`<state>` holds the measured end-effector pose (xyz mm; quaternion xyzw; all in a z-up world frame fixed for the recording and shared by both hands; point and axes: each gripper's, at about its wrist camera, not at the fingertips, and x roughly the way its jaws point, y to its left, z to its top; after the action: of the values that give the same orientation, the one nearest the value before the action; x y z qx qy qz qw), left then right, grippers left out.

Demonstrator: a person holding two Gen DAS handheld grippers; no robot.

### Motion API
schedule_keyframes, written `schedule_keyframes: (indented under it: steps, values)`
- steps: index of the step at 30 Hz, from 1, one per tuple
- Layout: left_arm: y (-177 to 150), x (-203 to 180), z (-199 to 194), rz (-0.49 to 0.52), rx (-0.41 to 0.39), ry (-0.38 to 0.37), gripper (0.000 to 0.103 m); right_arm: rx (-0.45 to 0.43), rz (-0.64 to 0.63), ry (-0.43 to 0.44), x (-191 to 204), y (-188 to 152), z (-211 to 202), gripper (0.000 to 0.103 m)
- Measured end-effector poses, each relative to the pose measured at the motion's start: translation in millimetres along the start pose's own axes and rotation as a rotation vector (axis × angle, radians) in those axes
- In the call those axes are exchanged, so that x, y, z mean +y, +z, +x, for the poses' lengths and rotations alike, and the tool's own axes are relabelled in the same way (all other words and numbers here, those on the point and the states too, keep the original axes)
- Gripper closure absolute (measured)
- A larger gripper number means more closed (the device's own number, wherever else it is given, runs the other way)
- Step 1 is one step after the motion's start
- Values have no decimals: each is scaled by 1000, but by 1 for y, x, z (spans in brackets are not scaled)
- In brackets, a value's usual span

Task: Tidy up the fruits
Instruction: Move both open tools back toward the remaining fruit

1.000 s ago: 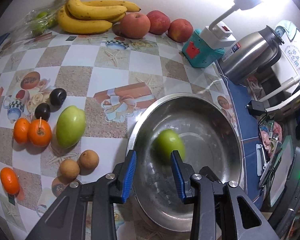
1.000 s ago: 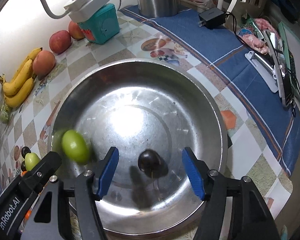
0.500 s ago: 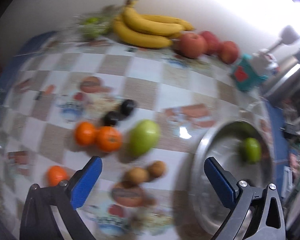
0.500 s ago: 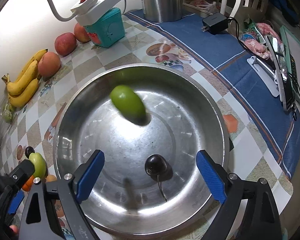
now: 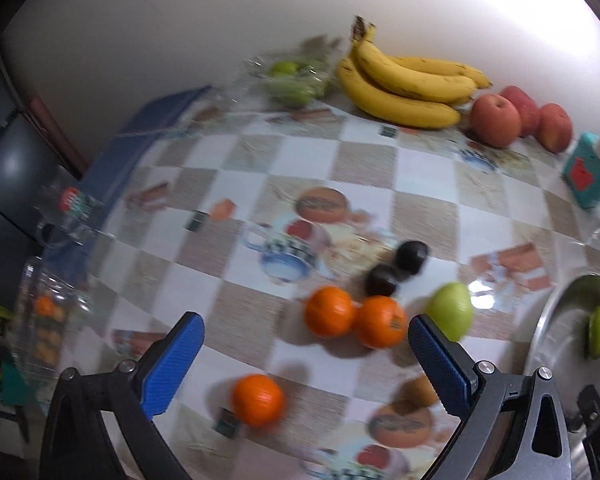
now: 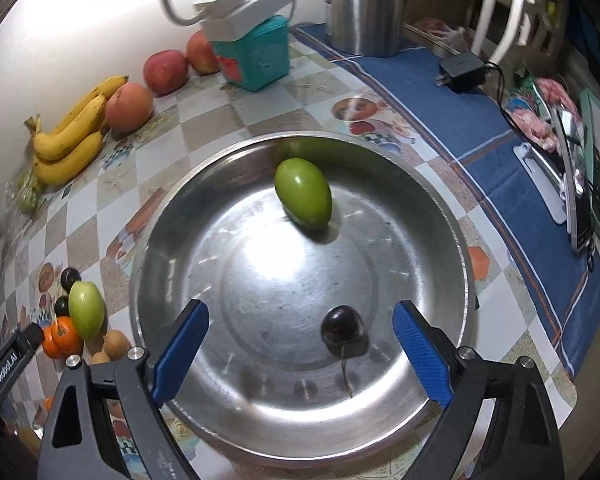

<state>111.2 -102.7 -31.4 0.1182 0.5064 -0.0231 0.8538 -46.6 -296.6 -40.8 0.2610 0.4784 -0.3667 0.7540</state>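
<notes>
Since earlier, the oval green fruit (image 6: 303,193) rolled to the round steel bowl's (image 6: 456,236) far wall, long axis diagonal. Only the right view shows the dark plum (image 6: 342,329). Left tool (image 5: 306,360) and right tool (image 6: 300,354) gape wide, empty.

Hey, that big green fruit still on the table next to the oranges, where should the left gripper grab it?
Grip the green fruit across its narrow middle, coming from above. It lies on its side, egg-shaped, with an orange close against one flank, so turn the open left gripper until its fingers clear that orange.

Shiny scuffed metal bowl (image 6: 172,216), glossy printed tablecloth (image 5: 364,168), polished steel kettle (image 6: 364,4), ribbed claw pads (image 6: 180,344).
</notes>
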Motion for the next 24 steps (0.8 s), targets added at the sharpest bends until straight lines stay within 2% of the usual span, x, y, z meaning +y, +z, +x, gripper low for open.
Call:
schedule_keyframes:
  steps: [3, 7, 11, 15, 20, 24]
  values:
    - [3, 10, -3, -19, -16, 57, 0, -1, -26, 23, 9, -2, -4, 10]
    - [4, 16, -4, -22, -21, 65, 0, 4, -53, 66, 20, -4, -8, 10]
    - [3, 19, -3, -14, -15, 112, 0, 7, -84, 88, 33, -7, -11, 10]
    - [1, 35, 1, -60, 27, 84, 0, 17, -129, 146, 50, -12, -16, 10]
    - [-6, 66, 11, -153, 85, 93, 0, 24, -205, 175, 76, -21, -20, 10]
    - [-13, 89, 18, -224, 126, 82, 0, 49, -262, 244, 96, -31, -22, 10]
